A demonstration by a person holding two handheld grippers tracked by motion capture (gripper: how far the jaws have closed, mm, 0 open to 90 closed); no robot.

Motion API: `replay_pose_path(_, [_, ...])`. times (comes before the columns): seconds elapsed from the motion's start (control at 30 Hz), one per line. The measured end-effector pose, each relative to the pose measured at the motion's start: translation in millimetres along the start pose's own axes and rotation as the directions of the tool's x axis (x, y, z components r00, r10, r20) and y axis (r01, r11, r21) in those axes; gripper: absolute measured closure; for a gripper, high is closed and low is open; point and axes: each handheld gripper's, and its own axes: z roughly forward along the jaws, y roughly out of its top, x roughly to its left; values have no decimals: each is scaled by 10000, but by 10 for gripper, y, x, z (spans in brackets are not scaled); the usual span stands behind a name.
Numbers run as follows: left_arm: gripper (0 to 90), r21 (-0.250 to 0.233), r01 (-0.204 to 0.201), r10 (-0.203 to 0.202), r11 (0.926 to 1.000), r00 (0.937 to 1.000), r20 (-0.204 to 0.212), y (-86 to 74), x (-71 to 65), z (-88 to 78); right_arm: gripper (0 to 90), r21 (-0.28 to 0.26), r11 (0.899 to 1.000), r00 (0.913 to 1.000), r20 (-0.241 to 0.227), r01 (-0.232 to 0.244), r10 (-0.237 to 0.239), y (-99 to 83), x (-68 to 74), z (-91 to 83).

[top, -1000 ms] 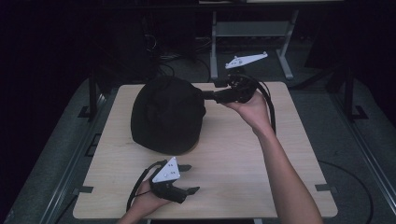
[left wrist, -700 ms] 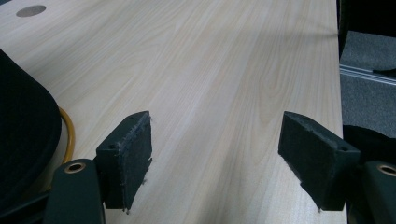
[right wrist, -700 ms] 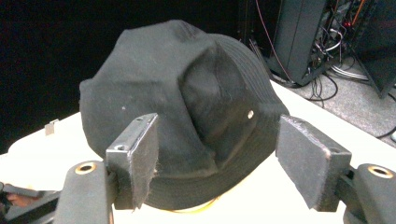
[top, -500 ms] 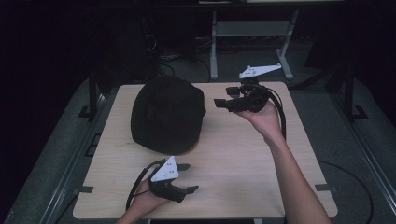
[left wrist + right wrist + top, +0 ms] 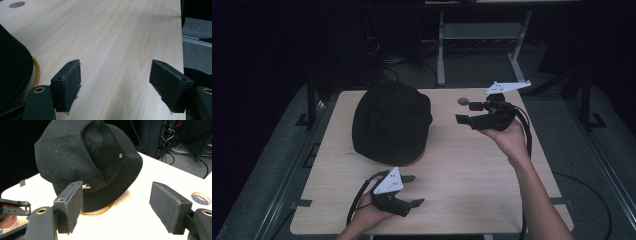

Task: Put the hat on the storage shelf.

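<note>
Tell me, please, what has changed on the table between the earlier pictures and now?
The right gripper let go of the black hat and drew away from it toward the table's right side; its jaws have just been opening and nothing is between them. The hat sits where it was on the table, and the left gripper rests open near the front edge as before.

A pale wooden table (image 5: 472, 175) on grey floor (image 5: 597, 165); a metal rack (image 5: 482, 35) in the dark upper middle
</note>
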Motion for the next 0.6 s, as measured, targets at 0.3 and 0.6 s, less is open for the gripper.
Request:
replay_pose_path(0.3, [247, -25, -13, 13, 10000, 10000, 5, -2, -2, 9, 241, 136, 9995, 9995, -117, -290, 291, -198, -44, -51])
replay_pose_path(0.6, [245, -180, 72, -72, 9998, 10000, 31, -1, 3, -9, 235, 167, 9992, 9992, -148, -365, 368, -424, -51, -73])
